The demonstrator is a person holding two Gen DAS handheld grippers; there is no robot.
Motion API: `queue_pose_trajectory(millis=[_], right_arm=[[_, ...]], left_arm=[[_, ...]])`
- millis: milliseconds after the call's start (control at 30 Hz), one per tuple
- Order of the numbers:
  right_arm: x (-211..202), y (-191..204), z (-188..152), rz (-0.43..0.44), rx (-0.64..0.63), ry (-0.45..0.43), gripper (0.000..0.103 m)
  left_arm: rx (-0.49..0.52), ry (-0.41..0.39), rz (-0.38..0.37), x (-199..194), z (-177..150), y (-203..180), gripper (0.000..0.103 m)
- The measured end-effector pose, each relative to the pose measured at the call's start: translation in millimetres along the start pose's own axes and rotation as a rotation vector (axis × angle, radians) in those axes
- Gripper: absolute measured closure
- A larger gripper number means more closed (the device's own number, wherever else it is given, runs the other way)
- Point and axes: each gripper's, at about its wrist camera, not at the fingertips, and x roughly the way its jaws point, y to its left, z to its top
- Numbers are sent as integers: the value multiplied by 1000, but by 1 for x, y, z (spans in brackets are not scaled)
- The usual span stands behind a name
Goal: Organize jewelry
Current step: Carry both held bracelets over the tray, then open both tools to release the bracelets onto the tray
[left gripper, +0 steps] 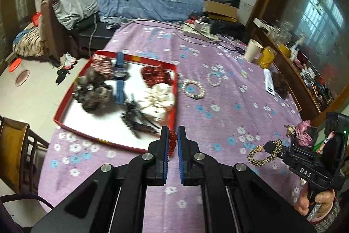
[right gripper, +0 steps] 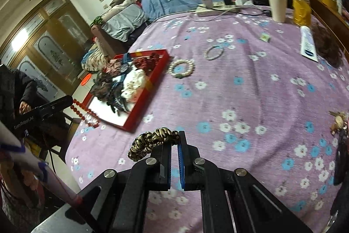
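The left gripper (left gripper: 173, 141) pinches a red bead string (left gripper: 172, 141) between its blue pads; from its own camera only a few beads show in the gap, the rest hidden behind the fingers, while the right camera shows the string (right gripper: 84, 111) hanging down just before the near edge of the red tray (right gripper: 150, 84). The right gripper (right gripper: 175, 141) is pressed together on a leopard scrunchie (right gripper: 152, 139), whose loop bulges out left of the fingers and is partly covered by them. Both grippers tilt downward over the floral cloth (left gripper: 218, 84), the left one beside the tray's near corner, the right one further right of the tray; a hand (left gripper: 314, 202) grips the right tool's handle, cut off at the frame edge. Inside the tray (left gripper: 174, 88) lie a blue watch (left gripper: 120, 75), a white scrunchie (left gripper: 159, 99), a red scrunchie (left gripper: 156, 75), dark furry pieces (left gripper: 93, 91) and a dark clip (left gripper: 137, 121), all blurred and overlapping, so their edges are hard to separate. Just right of the tray rests a pearl bracelet (left gripper: 193, 90), and beyond it a thinner bracelet (left gripper: 214, 78). Far right of the tray stand a paper cup (left gripper: 252, 50) and a yellow jar (left gripper: 266, 56). A pink trinket (left gripper: 302, 132) lies well to the right of the tray, its details unclear.
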Motion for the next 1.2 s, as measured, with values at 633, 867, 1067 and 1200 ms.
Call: queue_pose_trajectory(millis=[633, 867, 1067, 1200], right_arm=[[107, 111, 55, 12, -66, 66, 97], [153, 132, 78, -7, -46, 102, 97], [188, 143, 101, -34, -35, 122, 97], [212, 149, 121, -59, -41, 140, 97]], left_arm=[[-19, 89, 15, 49, 33, 127, 96], [16, 153, -21, 85, 33, 144, 96], [45, 184, -42, 105, 32, 150, 96], [54, 200, -55, 115, 30, 152, 96]])
